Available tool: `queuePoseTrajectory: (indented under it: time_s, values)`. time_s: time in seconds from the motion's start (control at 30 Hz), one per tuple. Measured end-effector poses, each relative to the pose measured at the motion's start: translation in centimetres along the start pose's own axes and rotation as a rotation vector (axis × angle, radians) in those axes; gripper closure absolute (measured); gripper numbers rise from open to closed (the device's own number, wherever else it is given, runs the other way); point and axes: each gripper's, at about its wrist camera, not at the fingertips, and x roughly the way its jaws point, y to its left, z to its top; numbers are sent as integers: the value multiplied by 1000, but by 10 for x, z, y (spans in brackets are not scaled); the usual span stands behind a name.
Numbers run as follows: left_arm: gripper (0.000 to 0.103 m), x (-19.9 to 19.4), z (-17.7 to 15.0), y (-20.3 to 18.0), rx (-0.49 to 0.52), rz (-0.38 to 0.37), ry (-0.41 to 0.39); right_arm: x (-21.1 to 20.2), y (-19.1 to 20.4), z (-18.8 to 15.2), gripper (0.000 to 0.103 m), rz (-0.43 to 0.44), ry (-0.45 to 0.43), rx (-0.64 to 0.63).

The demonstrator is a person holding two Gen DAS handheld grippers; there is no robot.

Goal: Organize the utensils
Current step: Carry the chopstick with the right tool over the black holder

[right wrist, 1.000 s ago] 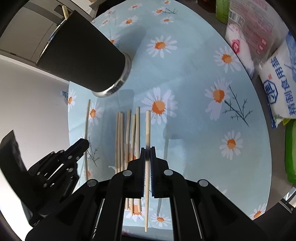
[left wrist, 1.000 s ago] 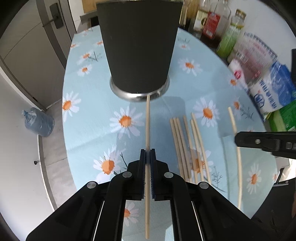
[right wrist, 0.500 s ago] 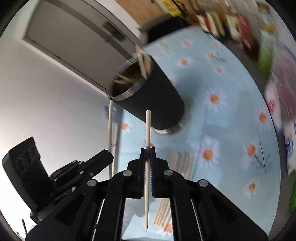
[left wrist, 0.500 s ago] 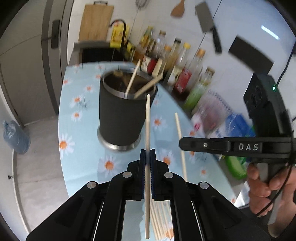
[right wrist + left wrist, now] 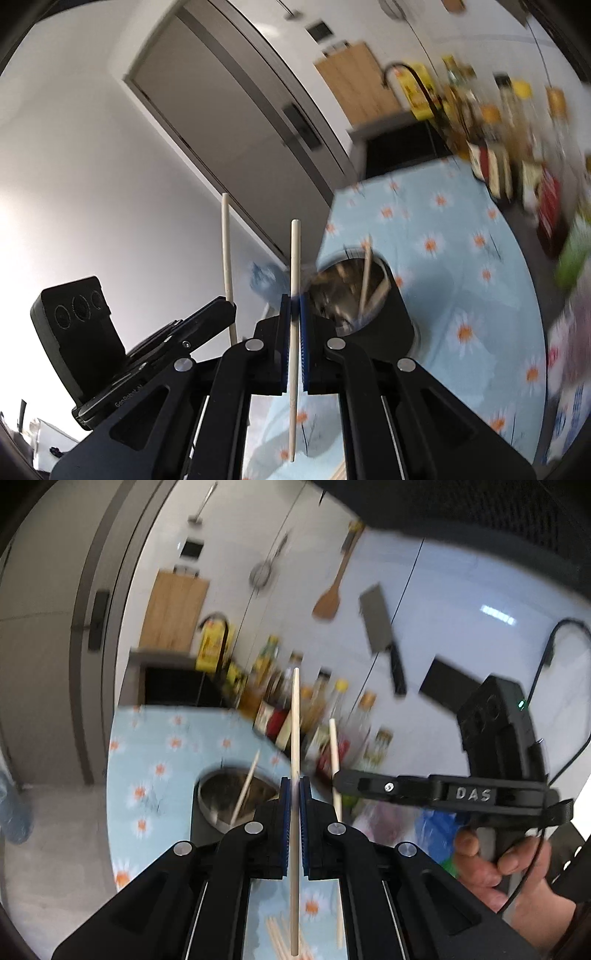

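My left gripper (image 5: 294, 788) is shut on a pale wooden chopstick (image 5: 295, 731), held upright above the table. My right gripper (image 5: 294, 306) is shut on another chopstick (image 5: 295, 258), also upright. Each gripper shows in the other's view: the right one (image 5: 338, 784) with its chopstick (image 5: 333, 746) to the right, the left one (image 5: 231, 306) with its chopstick (image 5: 227, 251) to the left. The black utensil holder (image 5: 384, 314) with a steel rim stands on the daisy tablecloth (image 5: 461, 229) below both grippers and has chopsticks in it; the left wrist view shows it too (image 5: 221, 794). Loose chopsticks (image 5: 277, 938) lie on the table.
Bottles of sauce and oil (image 5: 317, 716) stand at the back of the table by the wall. A cleaver (image 5: 380, 627), a wooden spatula (image 5: 328, 602) and a cutting board (image 5: 173, 613) hang on the wall. A door (image 5: 236, 129) is at the left.
Both grippers have lifted their chopsticks off the table and tilted up; the holder now sits below them with its open top showing, and the views are blurred by motion.
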Motion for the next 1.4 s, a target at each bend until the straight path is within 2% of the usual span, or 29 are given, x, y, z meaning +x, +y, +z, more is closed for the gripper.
queuePoseTrajectory:
  time_s: [0.1,0.27,0.4,0.57,0.87,1.13,1.4]
  values:
    - [99,-5,14,1,2,-10,-104,-2,1,18,97,36,-66,-11]
    - [99,0,30,9,0,-13,-216,-5,0,42,97,84,-184,-25]
    - [99,7,34,17,4,-18,-278,2,-4,57,97,95,-232,-20]
    - [99,21,34,28,-11,-15,-295,10,-13,63,97,46,-298,-32]
    - [99,48,22,45,-18,17,-296,34,-34,59,97,-30,-306,-18]
    - [99,67,5,53,-22,42,-245,49,-43,47,97,-76,-263,-14]
    - [98,63,-7,55,-34,61,-224,53,-42,33,97,-57,-226,-6]
